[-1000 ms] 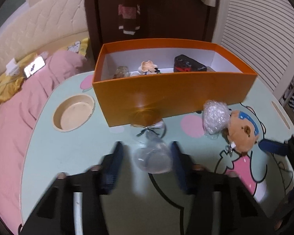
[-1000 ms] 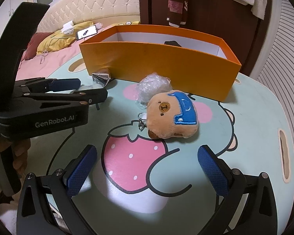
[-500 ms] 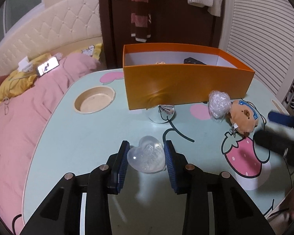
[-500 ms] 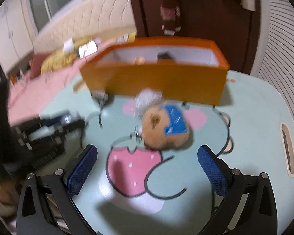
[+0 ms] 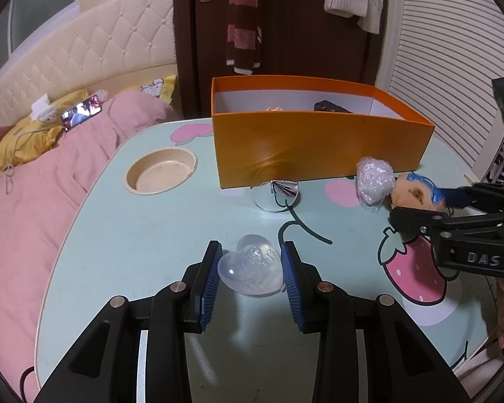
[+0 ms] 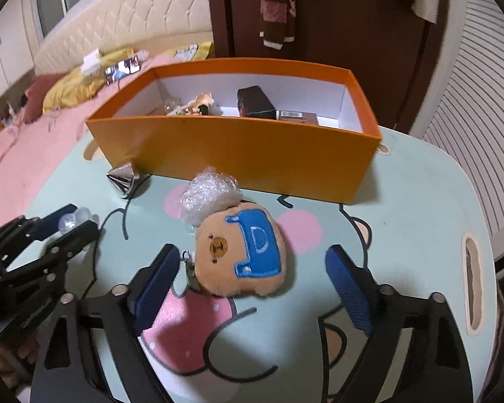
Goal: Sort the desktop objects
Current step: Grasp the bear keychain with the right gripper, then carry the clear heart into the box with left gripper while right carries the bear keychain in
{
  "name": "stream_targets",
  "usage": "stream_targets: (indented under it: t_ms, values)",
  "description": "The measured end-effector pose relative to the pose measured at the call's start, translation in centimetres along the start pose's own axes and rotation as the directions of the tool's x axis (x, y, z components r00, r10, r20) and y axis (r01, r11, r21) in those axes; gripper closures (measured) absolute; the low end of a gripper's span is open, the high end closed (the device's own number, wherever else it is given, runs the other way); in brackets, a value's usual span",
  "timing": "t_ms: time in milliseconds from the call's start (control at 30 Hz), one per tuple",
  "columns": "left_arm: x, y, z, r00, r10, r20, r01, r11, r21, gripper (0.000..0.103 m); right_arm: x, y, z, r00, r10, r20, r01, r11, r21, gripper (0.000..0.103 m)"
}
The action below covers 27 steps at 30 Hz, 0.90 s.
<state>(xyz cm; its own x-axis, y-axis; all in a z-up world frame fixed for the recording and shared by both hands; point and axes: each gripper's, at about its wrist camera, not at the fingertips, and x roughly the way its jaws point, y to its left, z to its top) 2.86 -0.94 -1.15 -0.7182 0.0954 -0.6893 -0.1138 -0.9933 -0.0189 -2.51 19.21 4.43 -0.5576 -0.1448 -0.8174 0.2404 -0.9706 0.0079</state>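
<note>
My left gripper [image 5: 251, 248] is shut on a clear heart-shaped piece [image 5: 250, 270], held just above the mint table [image 5: 134, 235]. That left gripper [image 6: 80, 218] also shows at the left of the right wrist view. A tan plush bear [image 6: 242, 262] with a blue patch lies on the table between the blue pads of my right gripper [image 6: 250, 252]. Its jaws are closing, and both pads stand clear of the plush. The orange box [image 6: 252, 151] behind holds a figurine and dark boxes. In the left wrist view the right gripper [image 5: 423, 206] reaches over the bear [image 5: 416, 194].
A bubble-wrap bundle [image 6: 208, 194] touches the bear's far side. A silver cone-shaped piece [image 5: 284, 188] sits by the orange box [image 5: 319, 147]. The table has a round cup recess [image 5: 161, 171] and a slot [image 6: 472, 288]. A pink bed lies to the left.
The left gripper has drawn back from the box with the heart between its pads. The right gripper has moved forward around the bear, and its jaws have narrowed.
</note>
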Motion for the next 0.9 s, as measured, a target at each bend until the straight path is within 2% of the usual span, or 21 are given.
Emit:
stream_targets:
  t_ms: [33, 67, 400, 633, 900]
  values:
    - [0.0, 0.0, 0.0, 1.0, 0.001, 0.0, -0.001, 1.0, 0.001, 0.069, 0.0, 0.1, -0.1, 1.0, 0.002, -0.001, -0.002, 1.0, -0.005, 0.051]
    - [0.0, -0.1, 0.0, 1.0, 0.002, 0.0, -0.002, 1.0, 0.003, 0.069, -0.1, 0.2, -0.3, 1.0, 0.007, 0.001, -0.007, 1.0, -0.009, 0.055]
    - [-1.3, 0.4, 0.3, 1.0, -0.01, 0.015, 0.01, 1.0, -0.026, 0.069, -3.0, 0.8, -1.7, 0.995, 0.046, 0.088, -0.044, 0.999, -0.019, 0.056]
    - [-3.4, 0.9, 1.8, 0.998, -0.034, 0.05, 0.037, 0.998, -0.057, 0.069, -5.2, 2.0, -1.2, 0.982, 0.081, 0.168, -0.069, 0.995, -0.076, 0.057]
    - [-3.6, 0.2, 3.9, 0.997, -0.054, 0.06, 0.057, 0.998, -0.034, 0.069, -5.8, 2.6, 0.2, 0.976, 0.083, 0.201, -0.063, 0.993, -0.104, 0.056]
